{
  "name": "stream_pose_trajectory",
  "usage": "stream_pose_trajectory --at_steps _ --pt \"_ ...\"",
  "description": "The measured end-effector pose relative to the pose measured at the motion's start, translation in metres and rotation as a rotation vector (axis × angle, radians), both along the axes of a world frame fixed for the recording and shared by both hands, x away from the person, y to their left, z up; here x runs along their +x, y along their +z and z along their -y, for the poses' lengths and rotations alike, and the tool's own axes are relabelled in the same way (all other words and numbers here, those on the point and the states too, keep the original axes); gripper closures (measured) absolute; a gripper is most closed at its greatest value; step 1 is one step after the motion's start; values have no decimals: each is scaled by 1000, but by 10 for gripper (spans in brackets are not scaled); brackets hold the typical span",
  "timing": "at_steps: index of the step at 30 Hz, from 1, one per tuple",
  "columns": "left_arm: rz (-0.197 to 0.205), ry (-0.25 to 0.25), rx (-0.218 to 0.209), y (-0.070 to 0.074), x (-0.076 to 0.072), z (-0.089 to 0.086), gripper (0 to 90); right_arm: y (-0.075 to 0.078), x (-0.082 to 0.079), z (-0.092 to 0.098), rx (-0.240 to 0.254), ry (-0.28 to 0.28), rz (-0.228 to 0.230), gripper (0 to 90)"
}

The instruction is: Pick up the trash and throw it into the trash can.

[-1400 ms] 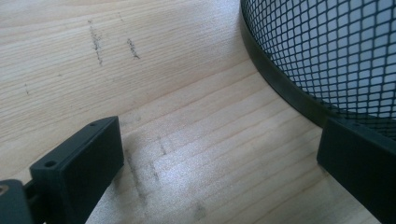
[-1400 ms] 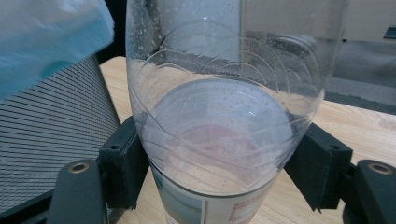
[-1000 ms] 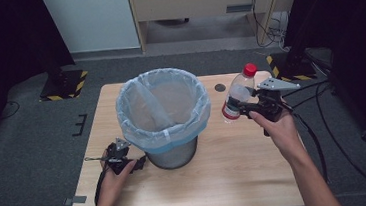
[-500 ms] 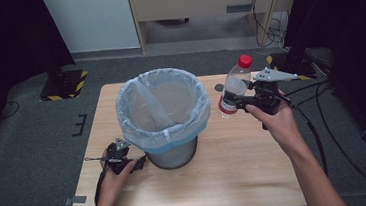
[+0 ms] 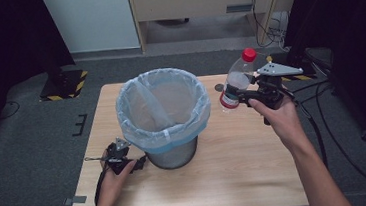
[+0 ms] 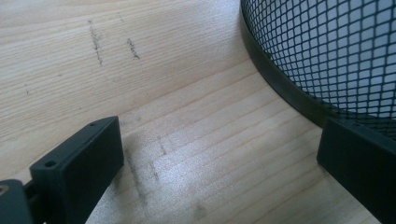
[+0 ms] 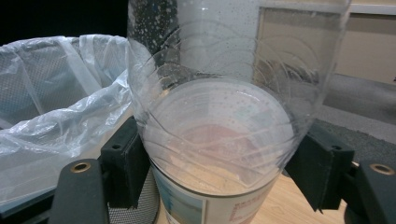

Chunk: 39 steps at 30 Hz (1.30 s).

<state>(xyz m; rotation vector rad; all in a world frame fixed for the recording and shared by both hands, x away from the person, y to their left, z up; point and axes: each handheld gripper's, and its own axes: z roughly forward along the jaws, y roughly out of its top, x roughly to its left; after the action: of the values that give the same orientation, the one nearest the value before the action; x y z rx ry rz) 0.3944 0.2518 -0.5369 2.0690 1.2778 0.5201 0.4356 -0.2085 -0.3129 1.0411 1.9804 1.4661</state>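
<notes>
A black mesh waste bin [image 5: 164, 117] lined with a pale plastic bag stands mid-table. Just right of its rim, in the air, my right gripper [image 5: 234, 96] is shut on a clear plastic bottle [image 5: 236, 79] with a red cap, held near upright with the cap tilted slightly right. In the right gripper view the bottle [image 7: 219, 116] sits between both jaws, and the bag's rim [image 7: 56, 107] lies left of it. My left gripper [image 5: 141, 163] rests low on the table at the bin's front left, open, with bare wood [image 6: 187, 140] between its jaws and the bin's mesh wall [image 6: 327, 56] beside them.
The wooden table [image 5: 248, 177] has bare surface in front of and right of the bin. A small dark round object [image 5: 218, 87] lies on the table behind the bottle. Cables [image 5: 323, 121] trail off the right edge. A cabinet and dark curtains stand beyond the table.
My right gripper has carried the bottle left and slightly up, closer to the bin's rim. The left gripper has stayed in place.
</notes>
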Motion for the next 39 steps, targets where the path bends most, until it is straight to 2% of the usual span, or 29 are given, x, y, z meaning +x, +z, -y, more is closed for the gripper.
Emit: stream_pose_trajectory --at_steps 19,39 --pt "0 0 0 0 0 0 0 14 -8 10 62 4 38 285" --pt "0 0 0 0 0 0 0 48 -12 3 106 31 91 285"
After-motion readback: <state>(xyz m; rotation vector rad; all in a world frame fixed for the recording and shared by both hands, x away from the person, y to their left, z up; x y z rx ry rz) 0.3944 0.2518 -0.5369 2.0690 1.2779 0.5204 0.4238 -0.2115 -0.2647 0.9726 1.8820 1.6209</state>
